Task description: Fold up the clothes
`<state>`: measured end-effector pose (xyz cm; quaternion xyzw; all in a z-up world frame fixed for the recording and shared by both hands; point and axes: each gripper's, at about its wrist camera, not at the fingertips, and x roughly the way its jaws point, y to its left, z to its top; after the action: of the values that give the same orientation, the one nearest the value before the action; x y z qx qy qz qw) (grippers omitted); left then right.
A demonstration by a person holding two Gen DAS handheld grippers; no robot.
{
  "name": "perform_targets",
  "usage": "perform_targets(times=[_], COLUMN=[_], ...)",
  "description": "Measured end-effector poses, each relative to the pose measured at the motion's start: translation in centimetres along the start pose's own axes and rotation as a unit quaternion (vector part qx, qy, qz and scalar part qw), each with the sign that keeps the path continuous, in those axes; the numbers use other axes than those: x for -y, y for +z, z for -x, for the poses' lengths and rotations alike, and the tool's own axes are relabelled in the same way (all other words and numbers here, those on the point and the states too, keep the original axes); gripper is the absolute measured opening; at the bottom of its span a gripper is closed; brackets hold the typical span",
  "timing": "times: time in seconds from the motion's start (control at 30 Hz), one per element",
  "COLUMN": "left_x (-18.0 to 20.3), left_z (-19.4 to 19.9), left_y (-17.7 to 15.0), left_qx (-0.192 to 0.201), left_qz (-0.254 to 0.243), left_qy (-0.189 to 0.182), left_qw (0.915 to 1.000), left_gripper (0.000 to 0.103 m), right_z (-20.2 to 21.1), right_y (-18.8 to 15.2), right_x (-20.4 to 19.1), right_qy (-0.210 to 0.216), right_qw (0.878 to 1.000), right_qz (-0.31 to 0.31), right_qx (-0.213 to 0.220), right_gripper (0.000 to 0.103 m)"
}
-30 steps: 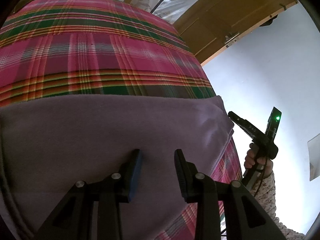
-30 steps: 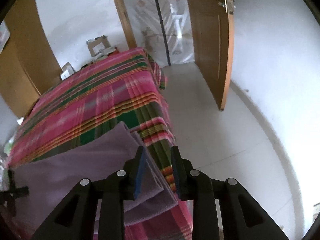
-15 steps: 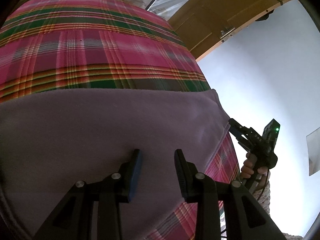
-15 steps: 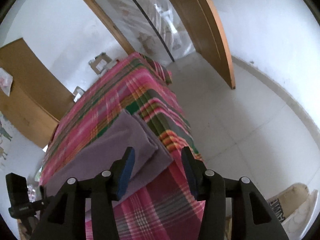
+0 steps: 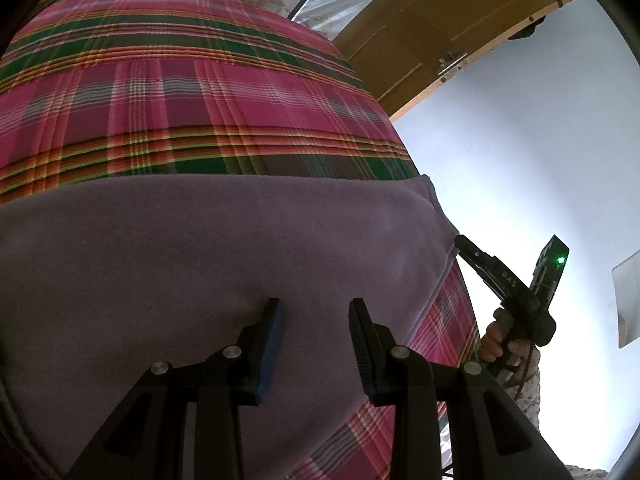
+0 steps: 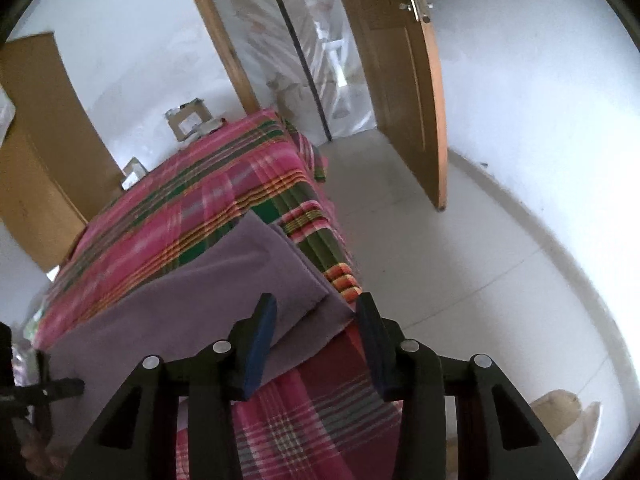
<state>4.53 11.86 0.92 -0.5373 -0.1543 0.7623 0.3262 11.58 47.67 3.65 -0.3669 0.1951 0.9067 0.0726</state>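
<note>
The purple garment (image 5: 224,264) is lying folded on the near end of a bed covered with a pink, green and orange plaid bedspread (image 5: 192,104), its layered corner (image 6: 304,292) sitting close to the bed's edge. The left hand-held gripper (image 5: 316,320) is hovering over the middle of the cloth with its jaws standing apart and nothing between them. The right hand-held gripper (image 6: 316,320) is hanging just off that layered corner; its jaws have just been closing a little, yet they are standing apart, and the corner is showing in the gap between them without either pad pressing on it. In the left view a hand (image 5: 504,340) is gripping the right tool's handle beside the bed. Farther off, the bedspread is stretching away towards cardboard boxes (image 6: 188,120), a white wall and an open wooden door (image 6: 404,92).
</note>
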Motion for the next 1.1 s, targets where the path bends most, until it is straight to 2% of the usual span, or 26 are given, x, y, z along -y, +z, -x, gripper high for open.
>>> perform_targets(times=[0.17,0.3,0.47,0.77,1.07,1.1], left_x=[0.0,-0.1,0.0,0.0,0.2,0.2], left_z=[0.0,-0.1,-0.2,-0.1,0.0,0.0], left_y=[0.0,0.0,0.0,-0.1,0.0,0.0], left_qx=[0.001,0.002,0.003,0.005,0.005,0.006], left_qz=[0.000,0.000,-0.001,-0.001,-0.003,-0.002], left_qy=[-0.003,-0.006,-0.008,-0.011,-0.008,-0.008], left_qw=[1.0000,1.0000,1.0000,0.9999,0.9999,1.0000], left_gripper=[0.034,0.034,0.034,0.035,0.035,0.035], right_z=[0.1,1.4,1.6,-0.8,-1.6,-1.6], right_y=[-0.5,-1.5,-2.2,-0.3,0.4,0.4], right_x=[-0.5,-0.2,-0.1,-0.3,0.6,0.7], right_qy=[0.002,-0.011,0.021,0.044,0.074,0.073], right_qw=[1.000,0.999,0.998,0.996,0.988,0.987], right_qz=[0.002,-0.042,-0.061,-0.078,-0.136,-0.140], right_qx=[-0.003,0.016,0.010,-0.009,-0.005,-0.004], right_gripper=[0.042,0.042,0.042,0.042,0.042,0.039])
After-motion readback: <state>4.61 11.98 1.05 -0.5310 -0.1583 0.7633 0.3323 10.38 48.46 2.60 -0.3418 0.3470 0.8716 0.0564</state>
